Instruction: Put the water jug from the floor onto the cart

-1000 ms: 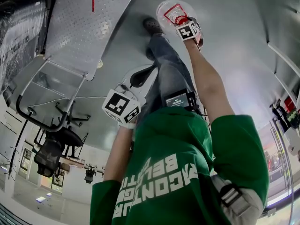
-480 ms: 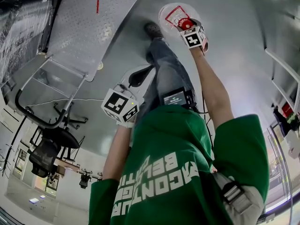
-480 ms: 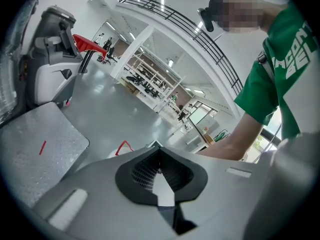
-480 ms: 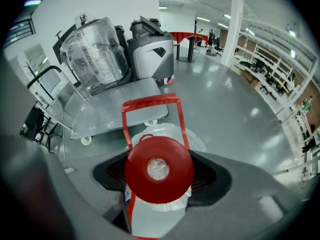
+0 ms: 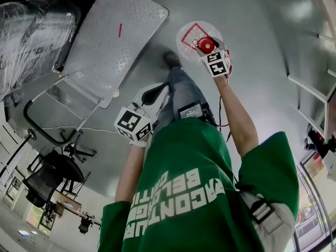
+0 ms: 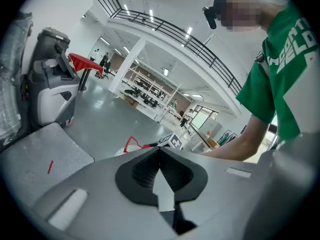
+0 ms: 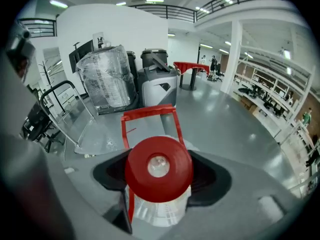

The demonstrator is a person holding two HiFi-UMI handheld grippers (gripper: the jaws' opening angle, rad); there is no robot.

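1. Your right gripper point(image 5: 207, 47) is clamped on the neck of the water jug point(image 5: 190, 31), just under its red cap point(image 7: 158, 166). The right gripper view shows a jaw on each side of the neck, with the cap facing the camera.
2. The jug hangs straight below that gripper, cap up. It sits far and to the right in the head view, over bare grey floor point(image 5: 262, 41). You cannot tell from these views how far its base is above the floor.
3. Your left gripper point(image 6: 160, 158) is pressed together with nothing between its jaws. It sits near your body, to the left, well apart from the jug.
4. The cart point(image 5: 105, 46) lies to the left of the jug. Its flat, studded metal deck is bare where it shows.
5. The cart's long axis runs from its push handle point(image 5: 37, 125) at the near left to a corner at the far right.
6. That far right corner is the part of the deck closest to the jug, so the jug likely needs to travel left over that edge.
7. Your right hand is the one placed to carry it. The left is free to steady the base if needed.
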